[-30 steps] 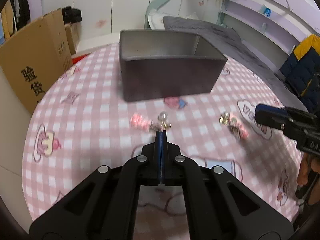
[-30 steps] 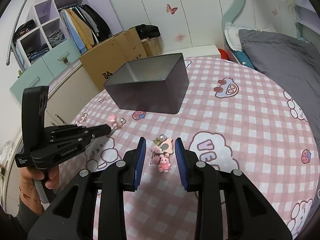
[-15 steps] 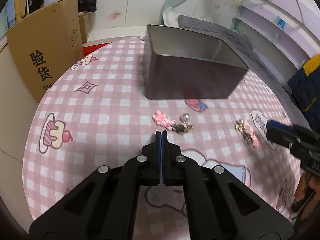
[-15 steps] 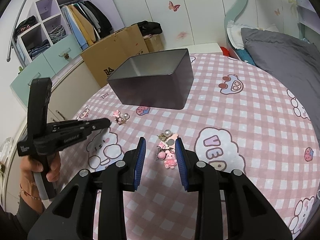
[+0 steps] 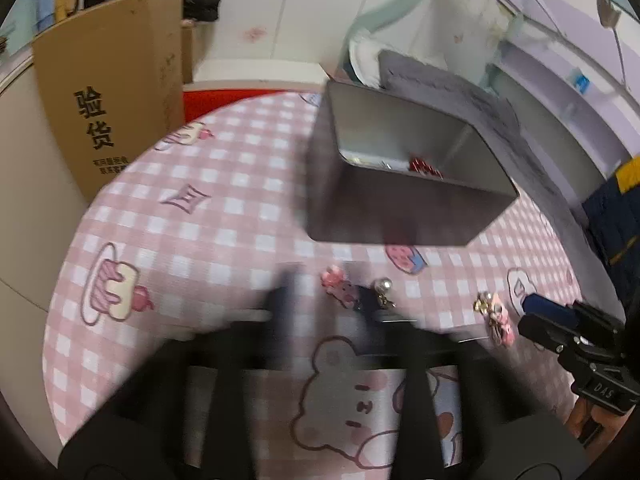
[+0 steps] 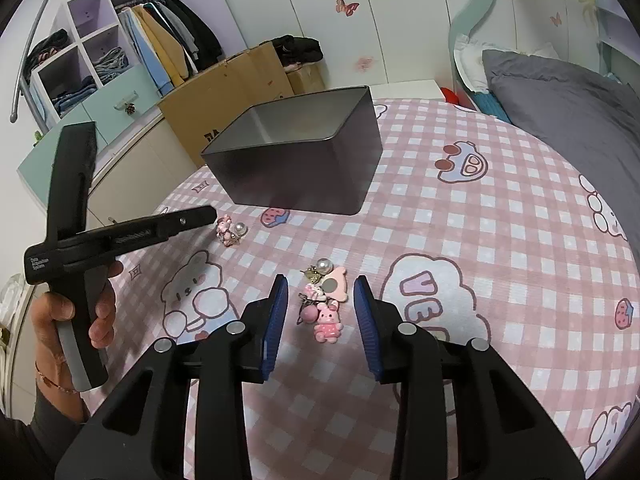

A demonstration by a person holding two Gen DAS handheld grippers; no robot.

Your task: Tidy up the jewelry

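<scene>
Two charm clusters lie on the tablecloth [image 6: 500, 220], near the tin [image 6: 296, 172]. Right gripper [image 6: 320, 308] is spread around the pink bunch [image 6: 324, 300], ready to pinch. Left gripper [image 6: 200, 216] sits beside the pearl charm [image 6: 231, 231]; too blurred to tell its jaws.

Even indoor light fills both fisheye views, straight lines bowing toward dark rounded corners. Motion blur smears the left gripper [image 5: 324, 304] and metal tin [image 5: 404, 216]; the right view stays sharp, soft shadows under the right gripper [image 6: 320, 304]
</scene>
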